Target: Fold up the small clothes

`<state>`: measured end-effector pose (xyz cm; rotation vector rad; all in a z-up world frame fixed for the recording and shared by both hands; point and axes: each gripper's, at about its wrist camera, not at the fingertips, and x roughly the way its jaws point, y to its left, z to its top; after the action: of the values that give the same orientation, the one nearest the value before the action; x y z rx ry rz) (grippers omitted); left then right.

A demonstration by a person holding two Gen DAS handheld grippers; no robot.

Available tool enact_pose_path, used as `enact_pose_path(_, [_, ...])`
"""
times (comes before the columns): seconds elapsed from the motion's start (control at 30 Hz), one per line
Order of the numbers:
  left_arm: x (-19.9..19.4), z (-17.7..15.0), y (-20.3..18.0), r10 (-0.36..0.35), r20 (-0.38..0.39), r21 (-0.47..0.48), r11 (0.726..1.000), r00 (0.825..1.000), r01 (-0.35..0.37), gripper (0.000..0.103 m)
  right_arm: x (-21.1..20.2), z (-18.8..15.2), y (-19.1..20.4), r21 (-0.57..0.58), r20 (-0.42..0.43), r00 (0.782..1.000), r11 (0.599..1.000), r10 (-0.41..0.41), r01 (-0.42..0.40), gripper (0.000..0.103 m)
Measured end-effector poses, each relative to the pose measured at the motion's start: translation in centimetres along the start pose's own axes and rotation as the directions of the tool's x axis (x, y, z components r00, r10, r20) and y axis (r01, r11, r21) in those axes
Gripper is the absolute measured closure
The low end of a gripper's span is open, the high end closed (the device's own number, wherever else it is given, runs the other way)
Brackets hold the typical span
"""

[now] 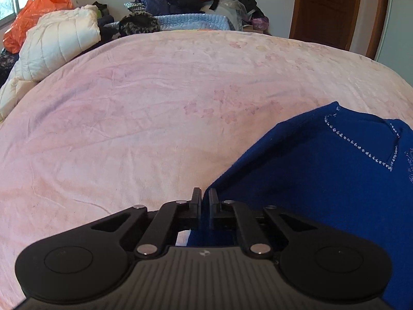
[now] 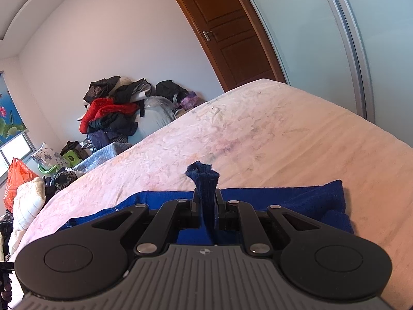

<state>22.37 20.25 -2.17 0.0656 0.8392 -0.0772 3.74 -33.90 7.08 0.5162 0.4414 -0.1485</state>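
Fold is at an early stage, judged from the layout: the blue sweater (image 1: 322, 170) lies mostly flat on the pink bedspread (image 1: 155, 118), neckline open and facing up, no finished fold visible.

Left gripper (image 1: 205, 201): fingers nearly closed, pinching the sweater's edge; fabric fans out ahead and to the right of the fingertips.

Right gripper (image 2: 206, 201): fingers clamped on a bunched strip of the sweater (image 2: 206, 180), probably a cuff or sleeve end, which sticks up past the fingertips. The rest of the garment spreads beneath and to both sides of the fingers.

Appearance: deep blue knit, V-neck trimmed with small silver beads (image 1: 361, 147), somewhat rumpled near the right-hand edge.

Remaining: sleeves in, body folded over, smoothing.
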Motion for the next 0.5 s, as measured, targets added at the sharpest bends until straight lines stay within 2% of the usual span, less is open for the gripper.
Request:
enact_pose_path(0.13, [0.0, 1.8, -0.9, 0.048, 0.044, 0.030, 0.998, 0.998, -0.050, 0.103, 0.0, 0.0, 0.2, -0.008, 0.003, 1.000, 1.000, -0.002, 0.002, 0.088])
enact_pose_path(0.27, [0.5, 4.4, -0.7, 0.066, 0.063, -0.012, 0.998, 0.996, -0.065, 0.103, -0.1, 0.0, 0.1, -0.003, 0.006, 1.000, 1.000, -0.003, 0.003, 0.088])
enact_pose_path(0.4, [-0.3, 4.8, 0.2, -0.095, 0.044, -0.095, 0.991, 0.995, 0.099, 0.101, -0.5, -0.1, 0.1, -0.009, 0.010, 1.000, 1.000, -0.004, 0.004, 0.088])
enact_pose_path(0.43, [-0.5, 4.4, 0.2, -0.121, 0.035, -0.096, 0.988, 0.992, 0.124, 0.100, -0.5, -0.1, 0.0, -0.010, 0.010, 1.000, 1.000, -0.006, 0.006, 0.088])
enact_pose_path(0.5, [-0.9, 3.4, 0.0, -0.127, 0.016, -0.058, 0.990, 0.992, 0.128, 0.099, -0.5, -0.1, -0.2, 0.000, 0.005, 1.000, 1.000, -0.005, 0.005, 0.088])
